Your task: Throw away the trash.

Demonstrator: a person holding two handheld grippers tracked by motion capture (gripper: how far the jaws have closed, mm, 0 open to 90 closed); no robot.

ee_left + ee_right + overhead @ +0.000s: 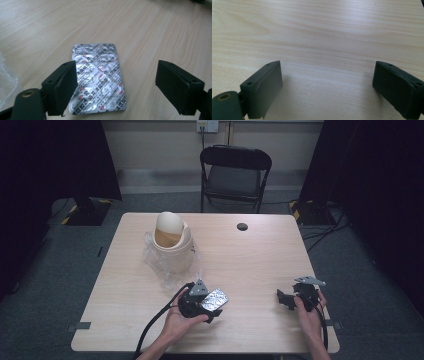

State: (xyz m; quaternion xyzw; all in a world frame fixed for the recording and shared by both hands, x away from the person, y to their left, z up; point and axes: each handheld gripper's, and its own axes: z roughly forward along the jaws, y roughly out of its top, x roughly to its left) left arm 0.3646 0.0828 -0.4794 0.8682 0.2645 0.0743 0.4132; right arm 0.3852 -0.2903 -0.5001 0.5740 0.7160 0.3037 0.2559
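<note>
lying flat, crinkled foil blister sheet (98, 77) on woodgrain table (162, 32)

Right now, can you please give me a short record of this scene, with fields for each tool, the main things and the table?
left tool: open, jaws either side of the blister pack, not gripping it
right tool: open, nothing between the jaws, above bare table
blister pack: silver foil, flat on the table
bin: cream, swing lid, stands on clear plastic, far left
chair: black, behind the table
</note>
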